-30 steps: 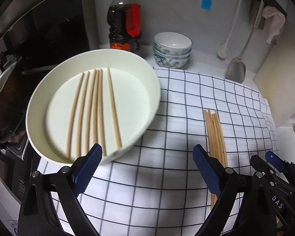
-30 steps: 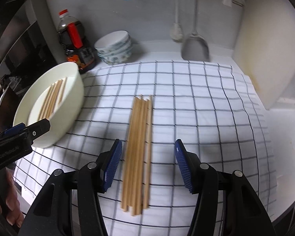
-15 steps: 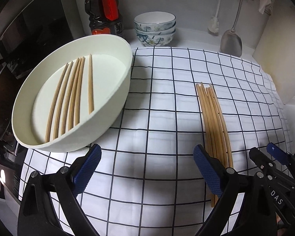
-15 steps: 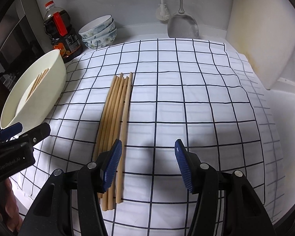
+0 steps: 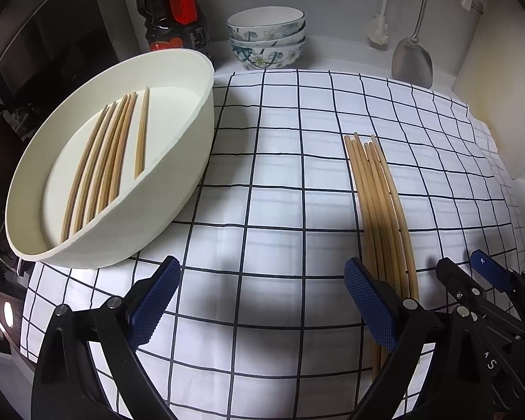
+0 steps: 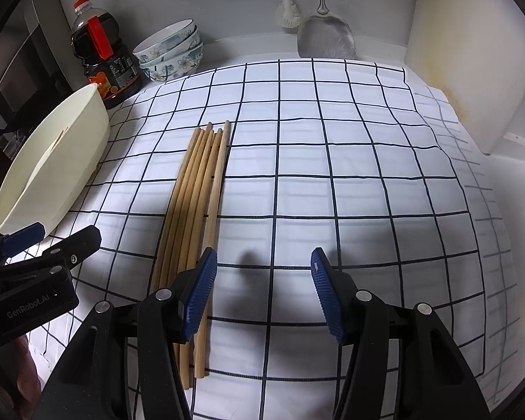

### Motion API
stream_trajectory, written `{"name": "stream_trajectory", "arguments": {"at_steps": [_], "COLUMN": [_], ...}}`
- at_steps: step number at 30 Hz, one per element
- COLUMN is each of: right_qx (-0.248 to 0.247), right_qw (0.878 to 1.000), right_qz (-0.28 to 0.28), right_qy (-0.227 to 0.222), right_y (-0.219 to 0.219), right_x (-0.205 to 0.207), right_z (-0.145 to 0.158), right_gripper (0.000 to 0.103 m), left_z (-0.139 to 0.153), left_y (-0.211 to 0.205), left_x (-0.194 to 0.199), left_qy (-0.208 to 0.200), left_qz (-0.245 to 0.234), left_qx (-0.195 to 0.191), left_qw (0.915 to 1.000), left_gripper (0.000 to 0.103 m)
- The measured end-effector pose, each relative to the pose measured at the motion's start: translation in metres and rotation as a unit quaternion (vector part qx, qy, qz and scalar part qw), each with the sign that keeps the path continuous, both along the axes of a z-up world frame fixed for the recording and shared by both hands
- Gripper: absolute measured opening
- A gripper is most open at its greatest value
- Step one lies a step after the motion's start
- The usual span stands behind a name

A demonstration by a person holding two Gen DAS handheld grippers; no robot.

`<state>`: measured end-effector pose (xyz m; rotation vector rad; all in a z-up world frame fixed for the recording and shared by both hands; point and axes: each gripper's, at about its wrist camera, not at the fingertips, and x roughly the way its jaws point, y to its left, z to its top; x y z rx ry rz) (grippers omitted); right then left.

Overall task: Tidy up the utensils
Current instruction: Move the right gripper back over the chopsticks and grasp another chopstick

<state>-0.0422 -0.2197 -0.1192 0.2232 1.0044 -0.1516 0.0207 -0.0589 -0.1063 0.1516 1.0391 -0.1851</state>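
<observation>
Chopsticks point(image 6: 196, 210) lie as a tight bundle on the cloth point(image 6: 332, 161), thin pale-wood sticks side by side, their far tips slightly uneven and their near ends passing under the right gripper's point(image 6: 264, 294) left finger. That gripper hangs over the cloth with its blue-padded jaws spread wide and nothing between them. The left gripper point(image 5: 262, 302) is likewise spread and empty above the checked cloth point(image 5: 280, 182), with the same bundle point(image 5: 378, 203) running beside and behind its right pad. Further left, a white oval tub point(image 5: 192, 147) sits at the cloth's edge holding six more chopsticks point(image 5: 105, 161): five close together and one a little apart, all lying lengthwise on its flat bottom. Behind stand a dark sauce bottle point(image 5: 173, 10), stacked flowered bowls point(image 5: 267, 42), and a hanging metal spatula point(image 5: 413, 59).
</observation>
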Motion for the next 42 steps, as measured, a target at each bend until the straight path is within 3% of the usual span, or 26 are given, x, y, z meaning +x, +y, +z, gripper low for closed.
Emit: {"name": "stream_trajectory", "arguments": {"at_steps": [24,42], "right_qx": [-0.003,-0.053], "right_qw": [1.000,0.997], "right_qz": [0.018,0.056], "right_qy": [-0.002,0.008], "right_y": [0.008,0.021], "right_x": [0.012,0.011], "right_z": [-0.014,-0.019], "right_gripper": [0.054,0.054], "left_z": [-0.019,-0.021], "left_y": [0.001,-0.005], "left_x": [0.007,0.010], "left_qy": [0.016,0.018], "left_qz": [0.008,0.012], "left_qx": [0.010,0.008], "left_qw": [0.9998,0.9997], "left_gripper": [0.093,0.093]}}
